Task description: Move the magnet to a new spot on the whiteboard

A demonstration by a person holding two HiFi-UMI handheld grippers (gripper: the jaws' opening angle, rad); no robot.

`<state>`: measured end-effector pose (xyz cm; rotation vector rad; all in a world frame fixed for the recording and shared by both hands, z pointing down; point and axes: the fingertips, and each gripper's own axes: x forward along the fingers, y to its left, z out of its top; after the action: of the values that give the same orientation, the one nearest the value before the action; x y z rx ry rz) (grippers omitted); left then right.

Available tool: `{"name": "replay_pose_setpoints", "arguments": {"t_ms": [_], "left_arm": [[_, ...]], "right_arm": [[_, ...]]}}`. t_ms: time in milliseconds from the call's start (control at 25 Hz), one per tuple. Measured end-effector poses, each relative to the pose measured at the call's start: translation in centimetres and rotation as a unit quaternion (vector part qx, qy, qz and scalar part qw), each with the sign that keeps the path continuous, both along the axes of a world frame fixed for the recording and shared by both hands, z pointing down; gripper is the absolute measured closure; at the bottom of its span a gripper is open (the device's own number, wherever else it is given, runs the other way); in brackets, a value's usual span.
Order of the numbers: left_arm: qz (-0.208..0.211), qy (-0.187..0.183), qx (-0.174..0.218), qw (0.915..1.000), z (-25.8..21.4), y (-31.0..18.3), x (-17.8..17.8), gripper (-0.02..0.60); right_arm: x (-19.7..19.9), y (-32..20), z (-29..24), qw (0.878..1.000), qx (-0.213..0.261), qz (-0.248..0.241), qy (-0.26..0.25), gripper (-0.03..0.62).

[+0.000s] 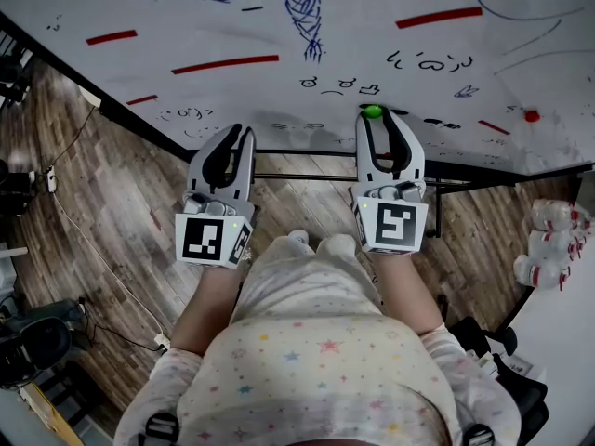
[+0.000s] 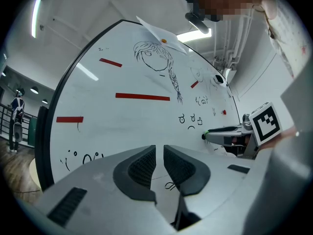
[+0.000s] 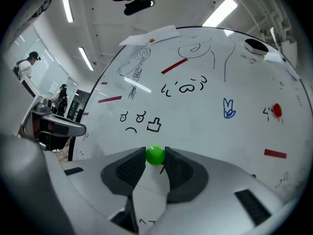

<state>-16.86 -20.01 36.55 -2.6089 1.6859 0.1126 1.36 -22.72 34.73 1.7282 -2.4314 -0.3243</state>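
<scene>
A small green ball magnet point(image 1: 372, 112) sits against the lower part of the whiteboard point(image 1: 279, 26). My right gripper point(image 1: 374, 117) points level at the board, shut on the magnet. In the right gripper view the green magnet point(image 3: 155, 154) is pinched between the two dark pads point(image 3: 128, 169) at their tips, just below a frowning-face doodle point(image 3: 132, 121). My left gripper point(image 1: 244, 133) hangs to the left, just short of the board, with its jaws nearly together and nothing between them point(image 2: 160, 153). The left gripper view also shows the right gripper point(image 2: 222, 134) from the side.
A red round magnet point(image 1: 531, 115) sticks to the board further right. Red strips point(image 1: 225, 63) and blue and black drawings cover the board. A sheet of paper point(image 3: 146, 35) hangs at the board's top. Plastic bottles point(image 1: 548, 240) stand at the right; cables point(image 1: 84, 240) cross the wooden floor.
</scene>
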Motion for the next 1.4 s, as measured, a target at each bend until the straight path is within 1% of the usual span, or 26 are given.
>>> {"name": "replay_pose_setpoints", "arguments": {"t_ms": [160, 480, 920, 1400], "left_arm": [[0.001, 0.000, 0.000, 1.0000, 0.01, -0.04, 0.05, 0.528], [0.001, 0.000, -0.003, 1.0000, 0.23, -0.15, -0.05, 0.528], [0.004, 0.001, -0.002, 1.0000, 0.22, -0.25, 0.16, 0.528], [0.000, -0.001, 0.001, 1.0000, -0.07, -0.06, -0.20, 0.528]], "right_arm": [[0.03, -0.13, 0.14, 1.000, 0.002, 0.008, 0.005, 0.473], [-0.13, -0.41, -0.07, 1.000, 0.025, 0.012, 0.014, 0.473], [-0.18, -0.41, -0.03, 0.999, 0.030, 0.016, 0.023, 0.471], [-0.22, -0.27, -0.13, 0.999, 0.029, 0.012, 0.017, 0.471]]}}
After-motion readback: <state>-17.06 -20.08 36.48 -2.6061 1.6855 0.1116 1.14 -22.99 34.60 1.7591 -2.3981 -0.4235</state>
